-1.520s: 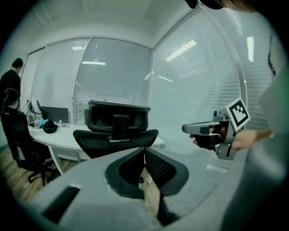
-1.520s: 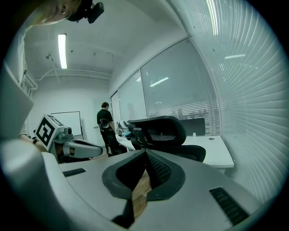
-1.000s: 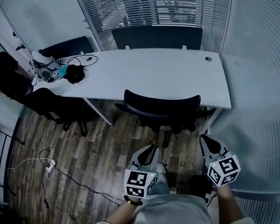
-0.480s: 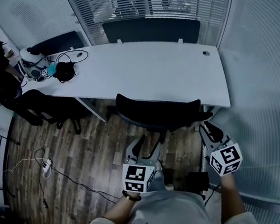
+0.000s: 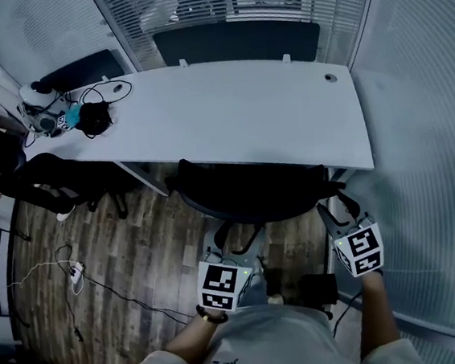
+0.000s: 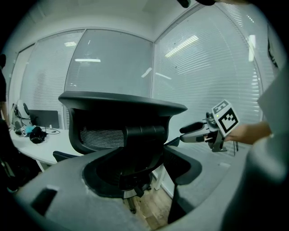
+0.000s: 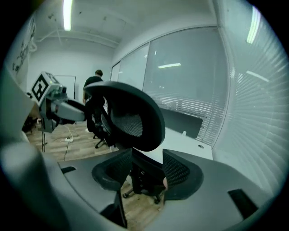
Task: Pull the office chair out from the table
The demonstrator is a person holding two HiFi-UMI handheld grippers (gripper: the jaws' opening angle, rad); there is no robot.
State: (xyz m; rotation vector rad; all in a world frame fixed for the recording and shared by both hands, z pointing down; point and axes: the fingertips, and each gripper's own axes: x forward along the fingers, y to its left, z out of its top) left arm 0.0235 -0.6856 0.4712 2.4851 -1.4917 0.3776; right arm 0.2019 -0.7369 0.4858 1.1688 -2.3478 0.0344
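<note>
Holding the left tool (image 5: 238, 241) just behind the chair (image 5: 249, 191) back, jaws standing wide, having just been opening, gripping nothing, looking between them at the back's centre spine. Holding the right tool (image 5: 337, 208) beside the chair's right edge, jaws also wide, just been opening, pressing on nothing. Finding the chair close against the worktop (image 5: 245, 119) near edge, seat tucked partly under.

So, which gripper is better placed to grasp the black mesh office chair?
Probably the left gripper: both have just been opening and hold nothing, but its jaws face the back of the black mesh office chair squarely, centre bar just ahead. The right gripper stands beside the backrest's side edge.
</note>
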